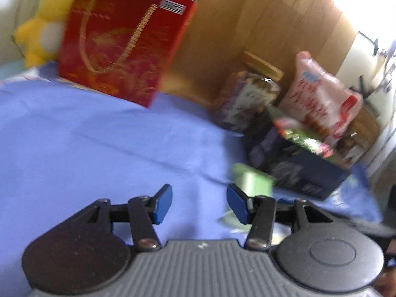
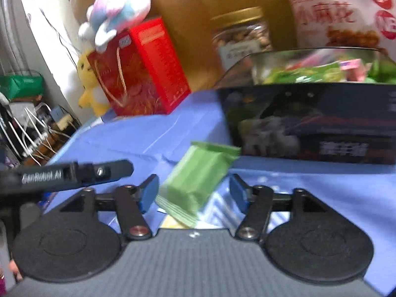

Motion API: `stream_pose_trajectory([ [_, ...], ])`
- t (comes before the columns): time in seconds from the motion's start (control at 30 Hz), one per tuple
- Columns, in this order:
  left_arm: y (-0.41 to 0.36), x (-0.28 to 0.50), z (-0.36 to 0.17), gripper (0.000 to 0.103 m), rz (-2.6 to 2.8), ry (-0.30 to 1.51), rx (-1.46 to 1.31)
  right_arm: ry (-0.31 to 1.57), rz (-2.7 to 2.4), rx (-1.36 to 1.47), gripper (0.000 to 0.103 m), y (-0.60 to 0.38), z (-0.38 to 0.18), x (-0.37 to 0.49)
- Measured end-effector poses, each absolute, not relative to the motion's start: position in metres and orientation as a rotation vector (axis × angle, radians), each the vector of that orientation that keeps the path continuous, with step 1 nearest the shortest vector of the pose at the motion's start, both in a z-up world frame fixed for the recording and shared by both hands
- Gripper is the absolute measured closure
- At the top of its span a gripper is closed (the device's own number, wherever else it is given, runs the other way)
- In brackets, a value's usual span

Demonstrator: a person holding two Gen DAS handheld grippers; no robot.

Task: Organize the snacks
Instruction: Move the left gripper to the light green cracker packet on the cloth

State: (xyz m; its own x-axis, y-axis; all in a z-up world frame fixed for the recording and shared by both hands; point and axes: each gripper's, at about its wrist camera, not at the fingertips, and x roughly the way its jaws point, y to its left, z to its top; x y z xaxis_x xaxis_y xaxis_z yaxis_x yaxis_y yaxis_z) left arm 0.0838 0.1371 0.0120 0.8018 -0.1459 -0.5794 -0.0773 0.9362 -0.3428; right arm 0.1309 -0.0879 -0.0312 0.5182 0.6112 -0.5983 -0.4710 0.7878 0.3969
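A green snack packet (image 2: 198, 180) lies tilted on the blue cloth (image 2: 138, 136) between the fingers of my right gripper (image 2: 193, 183). The jaws are open; the left pad is close to the packet and the right pad stands clear of it. Just behind it stands a dark open box (image 2: 309, 123) holding several green and pink packets. In the left wrist view my left gripper (image 1: 199, 193) is open over bare cloth (image 1: 99, 136) with nothing between its pads. The green packet (image 1: 252, 180) sits just past its right finger, in front of the dark box (image 1: 297, 170). The picture is blurred.
A red gift bag (image 1: 118, 47) stands at the back left with a yellow plush (image 1: 42, 32) beside it and a pink-white plush (image 2: 118, 7) on top. A gold-lidded jar of nuts (image 2: 242, 34) and a pink-white snack bag (image 2: 346, 12) stand behind the box. Cables (image 2: 32, 133) lie off the cloth's left edge.
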Motion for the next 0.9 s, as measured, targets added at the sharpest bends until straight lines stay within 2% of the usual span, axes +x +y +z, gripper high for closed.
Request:
stream_pose_trajectory([
  [0.13, 0.141, 0.074, 0.013, 0.053, 0.063, 0.635, -0.297, 0.772, 0.588, 0.052, 0.031, -0.055, -0.037, 0.128],
  [0.2, 0.145, 0.068, 0.013, 0.053, 0.086, 0.637, -0.294, 0.750, 0.573, -0.037, 0.037, -0.047, -0.035, 0.123],
  [0.23, 0.146, 0.066, 0.012, 0.053, 0.089, 0.639, -0.298, 0.752, 0.566, -0.046, 0.044, -0.047, -0.033, 0.121],
  [0.3, 0.147, 0.063, 0.010, 0.053, 0.088, 0.648, -0.308, 0.766, 0.570, -0.045, 0.048, -0.051, -0.031, 0.118],
  [0.4, 0.143, 0.055, 0.010, 0.053, 0.062, 0.656, -0.310, 0.701, 0.565, -0.165, 0.048, -0.060, -0.026, 0.093],
  [0.53, 0.128, 0.052, 0.010, 0.053, 0.023, 0.657, -0.292, 0.522, 0.524, -0.531, 0.048, -0.070, -0.019, 0.046],
  [0.77, 0.103, 0.046, 0.009, 0.052, -0.005, 0.680, -0.227, 0.387, 0.504, -1.043, 0.047, -0.086, -0.035, -0.014],
  [0.9, 0.102, 0.043, 0.009, 0.053, -0.019, 0.688, -0.232, 0.316, 0.576, -1.118, 0.044, -0.080, -0.041, -0.047],
])
